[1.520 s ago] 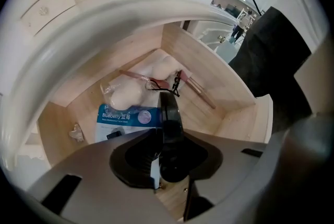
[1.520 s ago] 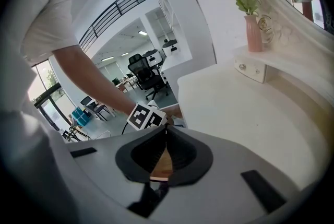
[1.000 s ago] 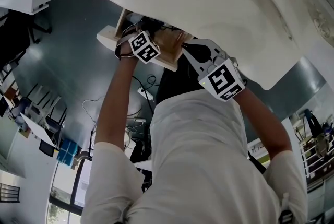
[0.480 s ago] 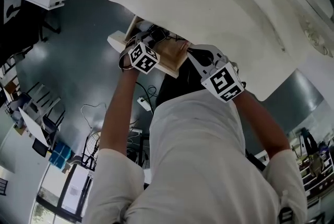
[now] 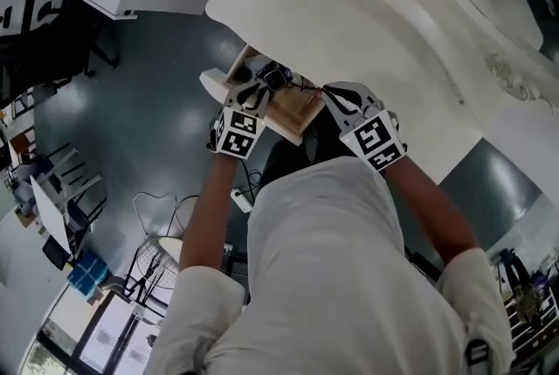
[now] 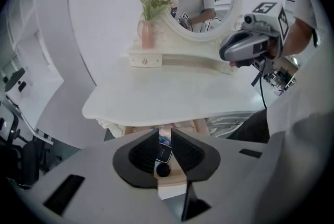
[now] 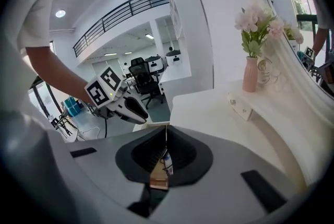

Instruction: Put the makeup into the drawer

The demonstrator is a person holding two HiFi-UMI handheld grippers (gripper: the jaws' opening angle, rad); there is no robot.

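In the head view, the drawer (image 5: 293,115) is seen pulled out from under the dressing table (image 5: 376,24) towards the person, and the makeup (image 5: 272,76) is seen lying inside it as a small dark cluster. The left gripper (image 5: 251,98) is held over the drawer's front left corner. The right gripper (image 5: 336,95) is held just beside its right edge.

In the left gripper view, the left gripper (image 6: 165,134) is pointed steeply down. Its jaws have just been closing, and a narrow gap is left between them. Nothing is pinched. The makeup (image 6: 163,154) is seen through the gap, below in the drawer (image 6: 176,178).

In the right gripper view, the right gripper (image 7: 167,137) is shown with its jaws pressed together at the tips. Only the drawer's wooden edge (image 7: 158,176) is glimpsed behind them.

The makeup is judged to be stowed already, straight below the left gripper. If the drawer is to be pushed shut along its pull-out line, either gripper is near enough.
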